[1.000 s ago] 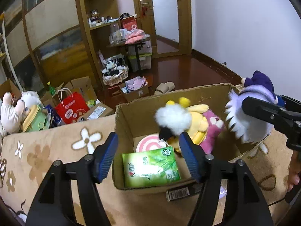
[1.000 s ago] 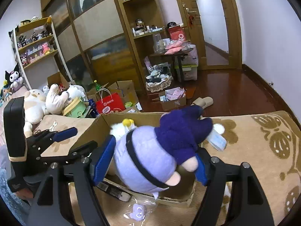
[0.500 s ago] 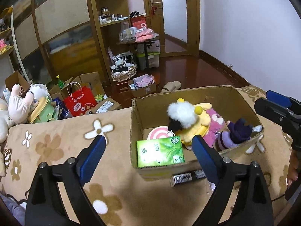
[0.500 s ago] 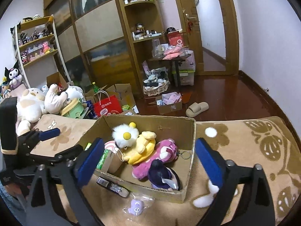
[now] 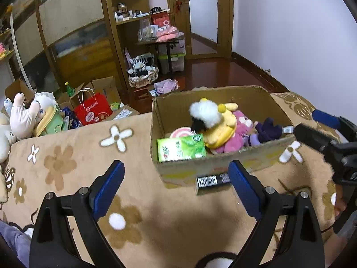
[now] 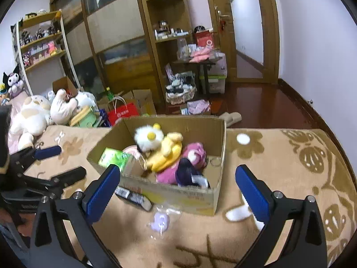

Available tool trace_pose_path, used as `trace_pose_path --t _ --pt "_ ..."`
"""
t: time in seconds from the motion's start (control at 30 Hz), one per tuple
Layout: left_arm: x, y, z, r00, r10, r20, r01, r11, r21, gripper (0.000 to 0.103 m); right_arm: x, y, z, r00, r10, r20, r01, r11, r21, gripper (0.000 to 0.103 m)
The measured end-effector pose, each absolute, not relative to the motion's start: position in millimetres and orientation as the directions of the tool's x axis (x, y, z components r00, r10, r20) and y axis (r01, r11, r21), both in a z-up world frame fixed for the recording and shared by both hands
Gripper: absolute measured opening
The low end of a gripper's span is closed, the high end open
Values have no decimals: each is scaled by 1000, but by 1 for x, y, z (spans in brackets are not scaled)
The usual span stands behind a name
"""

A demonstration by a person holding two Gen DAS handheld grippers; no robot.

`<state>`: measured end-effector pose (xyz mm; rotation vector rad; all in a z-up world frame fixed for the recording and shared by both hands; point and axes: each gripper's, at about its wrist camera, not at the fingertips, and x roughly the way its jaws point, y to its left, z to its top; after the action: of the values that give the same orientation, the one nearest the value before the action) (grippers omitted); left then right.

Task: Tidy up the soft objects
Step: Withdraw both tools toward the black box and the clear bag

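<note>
Left tongs [image 5: 176,187]: spread wide and empty, hovering over the tan flowered blanket [image 5: 73,156] short of the box's near wall.
Right tongs [image 6: 178,187]: spread wide, nothing between the blue pads [image 6: 101,193], above the box's near corner.
Blanket room: bare blanket lies left of the box in the left wrist view and right of it in the right wrist view; both stretches are free of objects.
Near box edge: a black barcoded item [image 5: 212,181] lies on the blanket touching the foot of the cardboard box [image 5: 223,167].
Right view only: a small lilac charm in clear wrapping [image 6: 160,221] sits on the blanket just beside the box's near wall; the left view does not show it.
Box contents: green tissue pack [image 5: 180,149] stands against the near wall; beside it a pink round item [image 5: 179,132], then the yellow plush with white fluffy head [image 5: 212,116], the pink plush [image 5: 238,131], and the purple plush [image 5: 265,131] nearest the right-hand wall.
Box rim: open top, flaps upright, far wall bare.
Blanket edge: beyond the box the blanket ends and dark wood floor [image 6: 256,102] begins.
Far left: a pile of white plush toys [image 6: 33,114] and a red paper bag [image 5: 92,110] beside cartons.
</note>
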<state>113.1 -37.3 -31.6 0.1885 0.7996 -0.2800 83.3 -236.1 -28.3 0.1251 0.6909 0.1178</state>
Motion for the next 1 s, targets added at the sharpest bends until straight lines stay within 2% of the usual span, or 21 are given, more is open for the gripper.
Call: trace_pose_path --t 0.23,0.43,1.0 --pt "117 -33 -42 631 -186 -753 305 952 21 93 82 -227 -56 709 137 -692 -76 990 118 103" --pt "129 -41 -59 616 -174 -768 311 950 35 93 93 -224 -77 670 137 -729 -74 990 118 103" --pt "148 -57 -92 500 -258 -827 312 944 -106 93 109 -215 -118 573 140 -808 -92 990 106 103"
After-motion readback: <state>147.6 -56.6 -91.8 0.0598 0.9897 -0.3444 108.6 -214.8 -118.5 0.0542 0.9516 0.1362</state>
